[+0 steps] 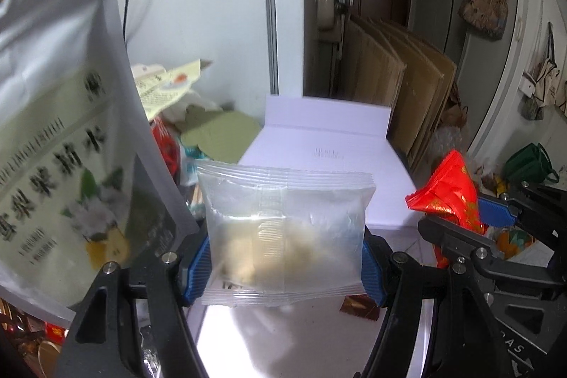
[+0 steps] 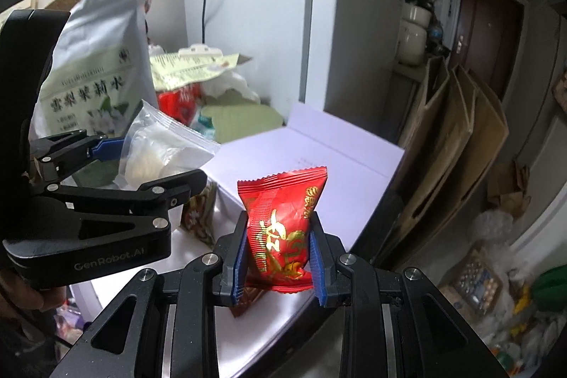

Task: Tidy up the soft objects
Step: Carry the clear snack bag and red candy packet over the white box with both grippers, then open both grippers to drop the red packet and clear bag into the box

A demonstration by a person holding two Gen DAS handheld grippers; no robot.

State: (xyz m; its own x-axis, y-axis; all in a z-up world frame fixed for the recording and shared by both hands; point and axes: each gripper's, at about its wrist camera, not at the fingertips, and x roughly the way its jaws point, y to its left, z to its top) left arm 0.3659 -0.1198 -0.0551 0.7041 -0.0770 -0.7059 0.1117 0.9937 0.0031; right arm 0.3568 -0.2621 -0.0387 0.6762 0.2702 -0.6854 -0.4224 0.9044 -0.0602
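Observation:
My left gripper (image 1: pixel 285 257) is shut on a clear plastic snack packet (image 1: pixel 287 229) with a pale pastry inside, held above the white table (image 1: pixel 283 335). In the right wrist view it shows at the left (image 2: pixel 159 158) with the same packet (image 2: pixel 166 147). My right gripper (image 2: pixel 278 257) is shut on a red snack packet with gold characters (image 2: pixel 283 225), held upright over the table edge. In the left wrist view the red packet (image 1: pixel 450 190) and the right gripper (image 1: pixel 471 218) show at the right.
A silver pouch with green print (image 1: pixel 60 137) stands close on the left, also seen in the right wrist view (image 2: pixel 99 69). A white box (image 1: pixel 326 165) lies ahead on the table. Papers and packets pile up behind (image 1: pixel 177 87). Cardboard sheets (image 1: pixel 397 87) lean at the right. A small dark wrapper (image 1: pixel 359 307) lies on the table.

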